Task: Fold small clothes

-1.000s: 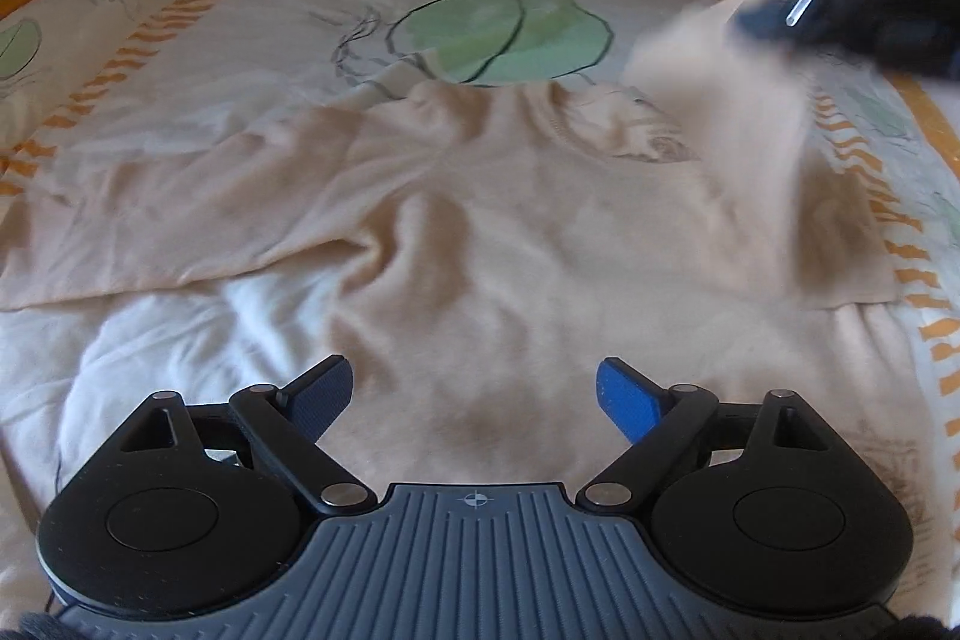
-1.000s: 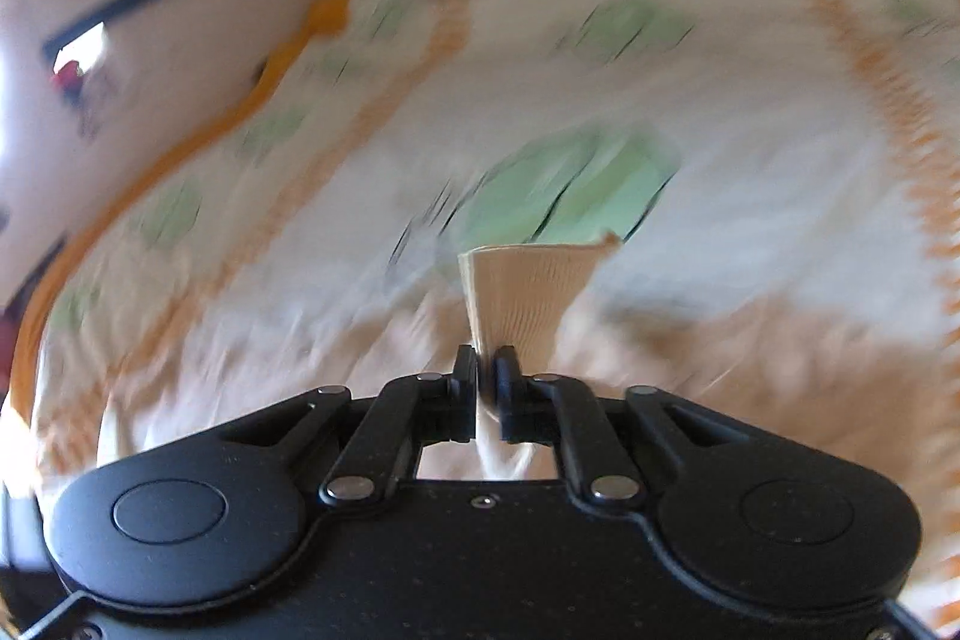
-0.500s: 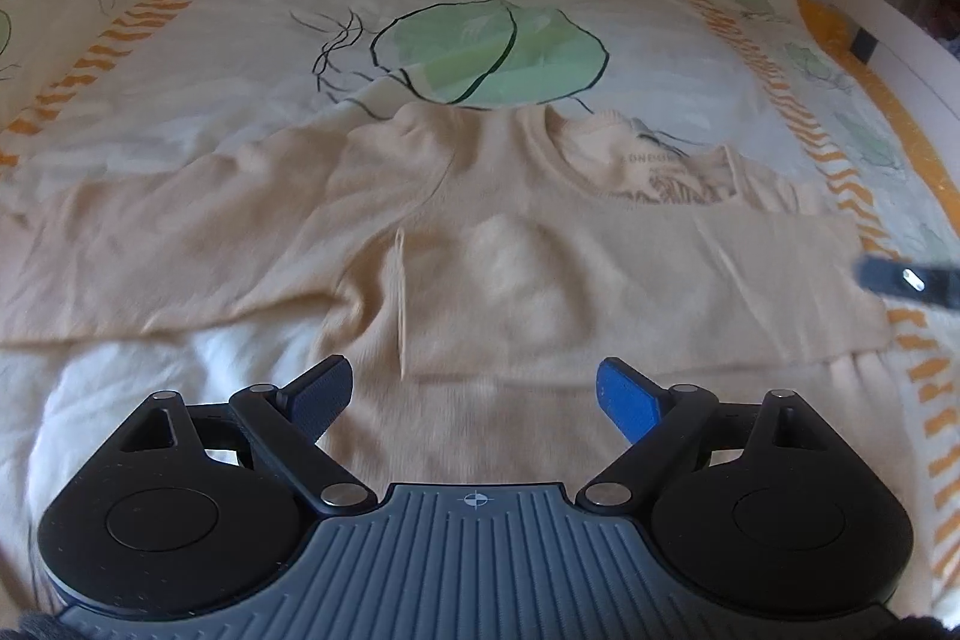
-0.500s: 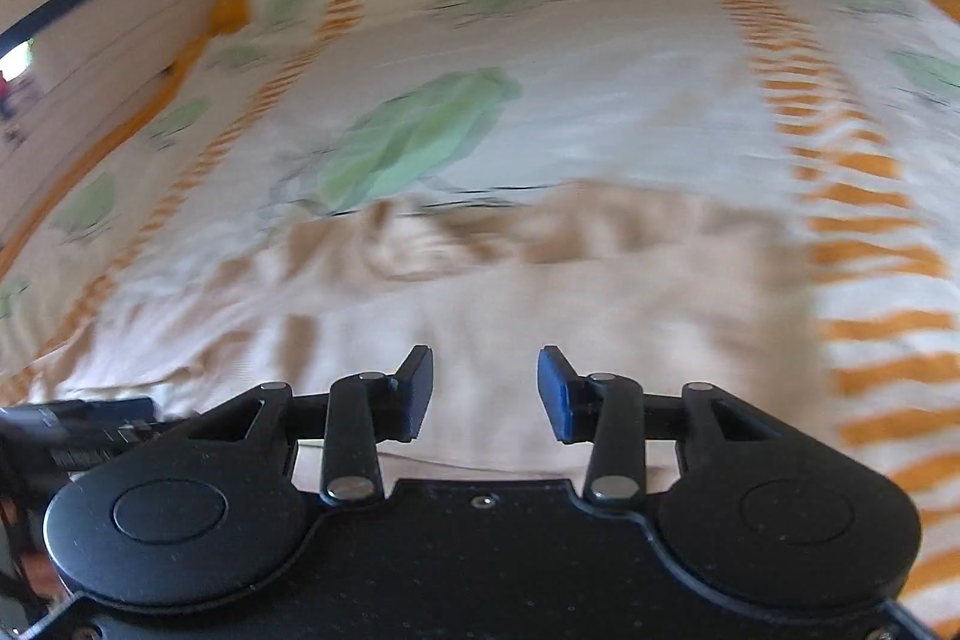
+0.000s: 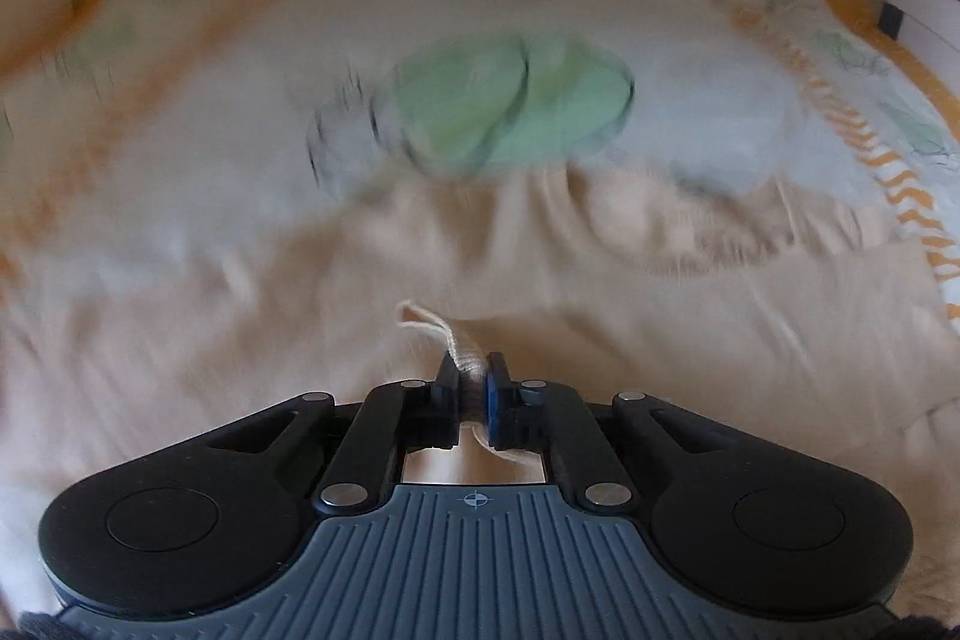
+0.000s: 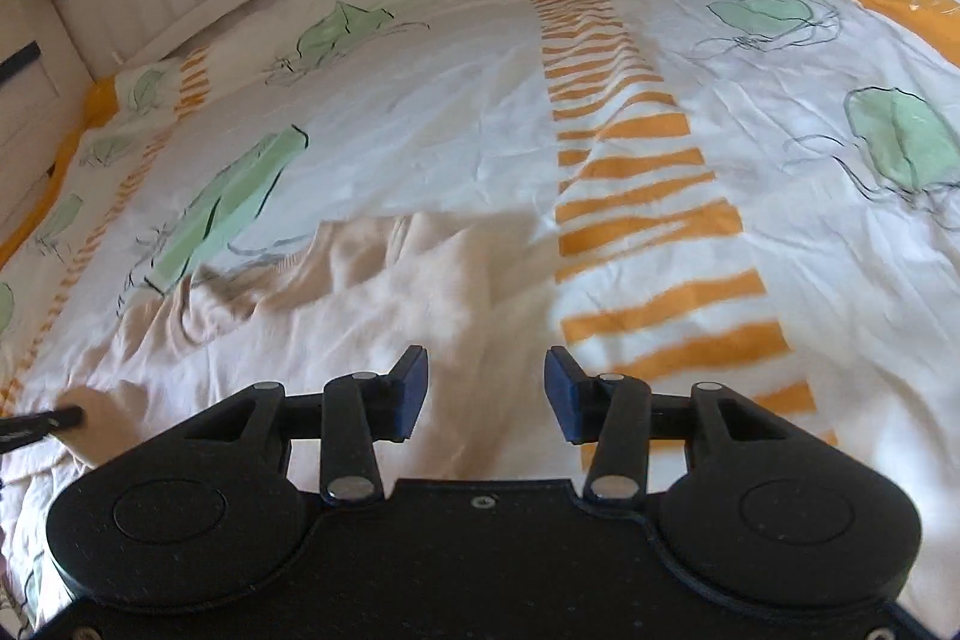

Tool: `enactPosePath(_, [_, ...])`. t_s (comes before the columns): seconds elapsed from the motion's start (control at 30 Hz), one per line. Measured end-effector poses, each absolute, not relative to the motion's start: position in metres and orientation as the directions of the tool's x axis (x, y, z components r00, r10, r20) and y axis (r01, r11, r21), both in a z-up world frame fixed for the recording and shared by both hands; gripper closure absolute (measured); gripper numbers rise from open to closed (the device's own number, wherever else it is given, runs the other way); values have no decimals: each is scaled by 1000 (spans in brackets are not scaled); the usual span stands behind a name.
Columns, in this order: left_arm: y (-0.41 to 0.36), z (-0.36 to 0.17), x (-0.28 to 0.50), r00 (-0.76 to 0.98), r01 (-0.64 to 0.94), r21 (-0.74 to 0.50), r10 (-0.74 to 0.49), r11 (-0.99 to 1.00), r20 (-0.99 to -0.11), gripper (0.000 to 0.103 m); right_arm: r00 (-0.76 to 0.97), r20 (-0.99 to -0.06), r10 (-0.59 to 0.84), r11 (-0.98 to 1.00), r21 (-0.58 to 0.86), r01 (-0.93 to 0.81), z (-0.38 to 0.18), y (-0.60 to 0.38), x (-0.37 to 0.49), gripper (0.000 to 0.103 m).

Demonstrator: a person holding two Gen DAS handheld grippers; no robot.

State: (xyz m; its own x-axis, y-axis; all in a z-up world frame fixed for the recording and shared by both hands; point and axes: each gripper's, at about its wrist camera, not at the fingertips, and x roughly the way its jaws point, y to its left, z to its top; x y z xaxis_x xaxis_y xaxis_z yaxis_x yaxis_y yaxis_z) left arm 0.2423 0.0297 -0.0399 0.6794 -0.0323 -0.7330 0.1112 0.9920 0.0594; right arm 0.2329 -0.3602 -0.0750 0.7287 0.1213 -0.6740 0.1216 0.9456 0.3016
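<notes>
The beige top [image 5: 630, 340] lies spread on the bed [image 6: 480, 112], its cuff clamped in the left gripper [image 5: 474, 376], while the right gripper [image 6: 486, 388] (jaws opening, nothing between) hovers over its edge.

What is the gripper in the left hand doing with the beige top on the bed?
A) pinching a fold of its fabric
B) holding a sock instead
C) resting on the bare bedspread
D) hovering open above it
A: in the left wrist view the left gripper has its jaws closed on a bunched bit of the beige top, which pokes out past the fingertips.
</notes>
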Motion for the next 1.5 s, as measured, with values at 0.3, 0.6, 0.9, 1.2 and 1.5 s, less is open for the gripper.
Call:
enactPosePath(0.3, [38,-43,251,656,50,103,45,993,-753,95,703,-655,278,882,464,84,-109,-374,288,49])
enactPosePath(0.6, [42,-42,260,652,-10,114,93,993,-753,95,697,-619,362,843,537,38,-119,-371,302,92])
enactPosePath(0.9, [3,-47,258,668,109,153,41,982,-743,95,716,-670,195,927,363,88,-106,-378,295,85])
enactPosePath(1.2, [12,-53,262,650,76,131,50,988,-758,95,708,-695,127,970,237,59,-71,-357,224,51])
enactPosePath(1.5, [15,-43,265,655,80,99,22,992,-755,95,672,-740,34,999,37,-10,-96,-308,217,51])
